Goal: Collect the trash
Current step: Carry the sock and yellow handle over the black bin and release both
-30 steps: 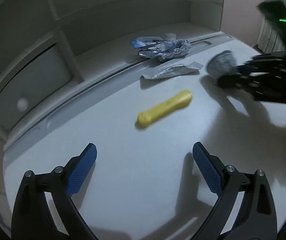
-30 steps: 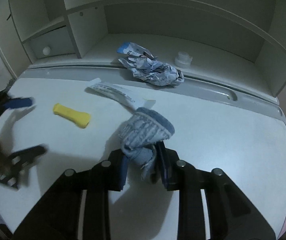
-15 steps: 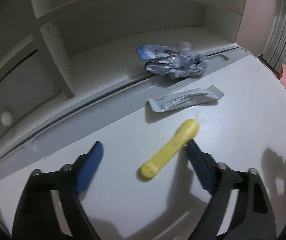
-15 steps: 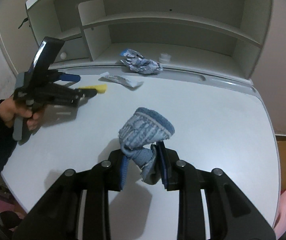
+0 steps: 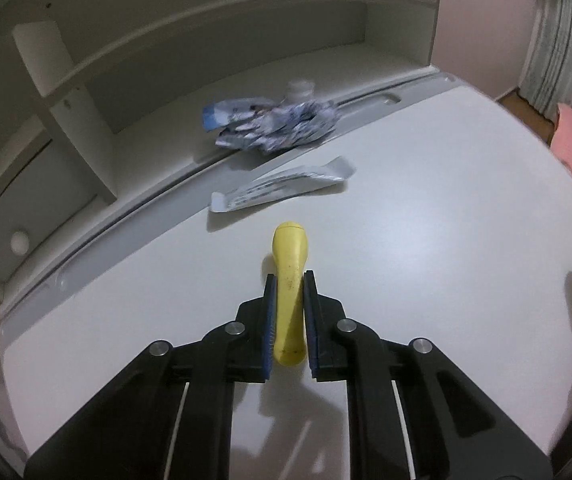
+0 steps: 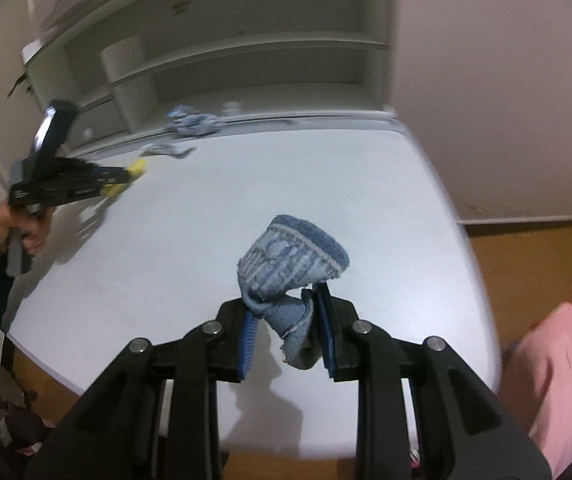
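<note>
At the frame's lower centre, the left tongs pinch the yellow handle above the desk; the right tongs pinch a blue cloth. The smooth handle may slip out if tilted.

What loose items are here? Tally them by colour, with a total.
Yellow: 1, the yellow handle in the left gripper.
Blue-grey: 1, the knitted sock in the right gripper.
Blue-white: 1, the crumpled wrapper.
White: 2, the flat packet and the small cap.
Total: 5
</note>
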A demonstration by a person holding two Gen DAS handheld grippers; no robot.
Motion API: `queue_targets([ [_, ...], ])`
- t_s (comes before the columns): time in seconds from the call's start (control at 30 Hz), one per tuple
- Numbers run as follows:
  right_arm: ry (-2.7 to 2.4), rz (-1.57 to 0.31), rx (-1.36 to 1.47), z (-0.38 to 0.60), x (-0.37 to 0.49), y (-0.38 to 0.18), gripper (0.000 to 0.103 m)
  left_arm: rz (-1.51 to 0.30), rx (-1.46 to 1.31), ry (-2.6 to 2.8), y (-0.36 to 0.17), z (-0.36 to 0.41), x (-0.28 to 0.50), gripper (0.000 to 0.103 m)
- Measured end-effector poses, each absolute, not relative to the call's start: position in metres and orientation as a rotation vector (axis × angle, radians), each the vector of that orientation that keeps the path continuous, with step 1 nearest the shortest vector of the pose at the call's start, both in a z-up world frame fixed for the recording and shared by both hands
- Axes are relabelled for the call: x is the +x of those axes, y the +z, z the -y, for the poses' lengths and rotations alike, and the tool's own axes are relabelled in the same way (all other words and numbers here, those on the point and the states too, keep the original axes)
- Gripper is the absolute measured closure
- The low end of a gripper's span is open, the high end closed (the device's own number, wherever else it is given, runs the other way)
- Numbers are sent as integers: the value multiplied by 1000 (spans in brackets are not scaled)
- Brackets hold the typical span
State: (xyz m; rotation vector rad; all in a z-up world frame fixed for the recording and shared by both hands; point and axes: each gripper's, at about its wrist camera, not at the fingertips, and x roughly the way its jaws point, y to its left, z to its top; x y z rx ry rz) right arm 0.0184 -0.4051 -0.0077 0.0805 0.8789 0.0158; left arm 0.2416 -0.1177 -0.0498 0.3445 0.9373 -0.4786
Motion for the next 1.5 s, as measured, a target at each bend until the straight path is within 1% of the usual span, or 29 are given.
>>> queue_targets([
  [0.17,-120,-876,140,475,-39,-10,76,-875,351,-559,-19,170,190,91],
  [0.33,-283,-899,222,549,-108,-27,76,-788,426,-772,1,270,109,91],
  [0.4,-340,-922,260,575,-134,-40,76,-741,476,-851,0,316,77,91],
  [0.5,-420,-950,318,611,-174,-64,76,-730,495,-990,-5,381,31,91],
  [0.7,-547,-984,466,669,-248,-118,76,-714,551,-1246,-30,486,-65,91],
  [0.8,-583,-993,525,684,-269,-143,76,-721,589,-1321,-61,526,-99,91],
  [0.9,-614,-1015,584,699,-287,-175,76,-810,606,-1366,-105,561,-116,91],
  [1.1,-619,-1055,659,709,-301,-227,76,-946,616,-1367,-175,601,-115,91],
  [1.23,-616,-1084,684,714,-307,-247,76,-991,627,-1345,-198,612,-120,91],
  [1.43,-587,-1082,699,717,-297,-253,76,-1008,648,-1339,-210,608,-124,91],
  [1.47,-579,-1082,699,718,-294,-253,74,-1008,650,-1338,-211,610,-126,91],
  [1.5,-573,-1083,699,717,-291,-253,65,-1013,651,-1337,-212,610,-125,91],
])
